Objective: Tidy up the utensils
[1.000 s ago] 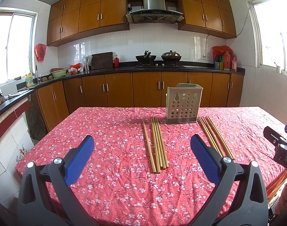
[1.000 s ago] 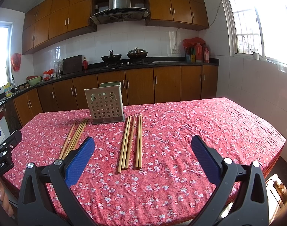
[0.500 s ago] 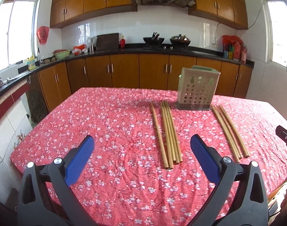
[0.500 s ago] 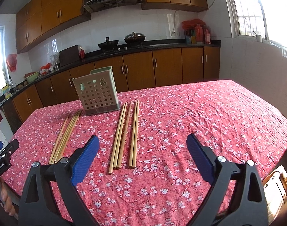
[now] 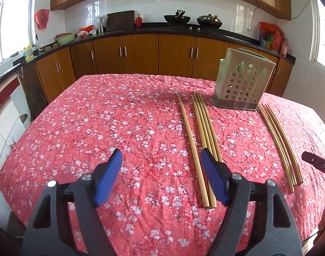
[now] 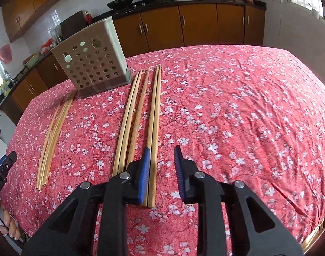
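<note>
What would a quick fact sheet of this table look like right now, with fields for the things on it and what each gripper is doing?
Surface: table under a red flowered cloth
Holder: perforated utensil holder, upright at the far side, looks empty
Left chopsticks: bundle lying flat, left of the holder
Right chopsticks: bundle lying flat, right of the holder
Left gripper: jaws closing, nothing between them, beside the near ends of the left bundle
Right gripper: jaws closing, low over the right bundle's near ends, not yet gripping

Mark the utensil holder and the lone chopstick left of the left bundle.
utensil holder [image 5: 242, 86], left wrist view, perforated front wall.
lone chopstick [image 5: 187, 123], left wrist view, mid-shaft.
utensil holder [image 6: 92, 64], right wrist view, perforated front.
</note>
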A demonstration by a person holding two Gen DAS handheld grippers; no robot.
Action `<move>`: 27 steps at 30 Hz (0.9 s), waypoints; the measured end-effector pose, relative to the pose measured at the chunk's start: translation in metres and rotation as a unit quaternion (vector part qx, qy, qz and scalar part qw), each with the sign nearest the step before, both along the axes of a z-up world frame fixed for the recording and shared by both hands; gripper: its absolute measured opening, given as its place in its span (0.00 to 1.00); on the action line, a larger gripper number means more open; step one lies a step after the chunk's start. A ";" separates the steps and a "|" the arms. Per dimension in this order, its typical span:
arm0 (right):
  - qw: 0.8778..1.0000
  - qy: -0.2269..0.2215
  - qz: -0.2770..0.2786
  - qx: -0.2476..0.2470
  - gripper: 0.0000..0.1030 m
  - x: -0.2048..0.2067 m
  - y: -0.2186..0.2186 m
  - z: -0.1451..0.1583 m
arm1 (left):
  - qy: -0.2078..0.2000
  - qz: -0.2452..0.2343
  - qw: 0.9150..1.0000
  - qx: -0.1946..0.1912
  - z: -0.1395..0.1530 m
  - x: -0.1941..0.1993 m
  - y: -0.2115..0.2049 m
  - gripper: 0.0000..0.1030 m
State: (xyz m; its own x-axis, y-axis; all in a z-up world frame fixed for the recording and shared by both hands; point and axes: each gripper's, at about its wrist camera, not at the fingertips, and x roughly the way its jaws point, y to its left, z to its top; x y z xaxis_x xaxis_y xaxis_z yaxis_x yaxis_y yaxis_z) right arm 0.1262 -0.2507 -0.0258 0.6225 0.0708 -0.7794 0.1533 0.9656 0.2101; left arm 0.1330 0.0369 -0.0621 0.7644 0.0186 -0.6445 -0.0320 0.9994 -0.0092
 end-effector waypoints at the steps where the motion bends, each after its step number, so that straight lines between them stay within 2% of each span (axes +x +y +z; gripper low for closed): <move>1: 1.000 0.004 0.004 -0.002 0.21 0.003 0.002 -0.003 | 0.004 -0.002 1.000 0.000 -0.001 0.004 0.000 0.67; 9: 0.999 0.031 0.017 -0.004 0.12 0.015 0.000 -0.017 | 0.031 -0.015 0.999 -0.011 -0.012 0.027 -0.002 0.54; 14: 0.999 0.026 0.021 -0.037 0.07 0.015 0.005 -0.016 | 0.047 -0.029 0.998 -0.024 -0.017 0.036 -0.004 0.47; 19: 0.999 0.023 -0.003 -0.029 0.07 0.020 -0.003 -0.018 | 0.065 -0.052 0.996 -0.044 -0.023 0.043 -0.008 0.34; 24: 0.999 0.022 -0.001 -0.029 0.07 0.018 -0.004 -0.017 | 0.077 -0.078 0.993 -0.048 -0.028 0.049 -0.019 0.28; 27: 0.999 0.022 0.001 -0.031 0.07 0.018 -0.005 -0.017 | 0.088 -0.088 0.992 -0.037 -0.033 0.052 -0.025 0.23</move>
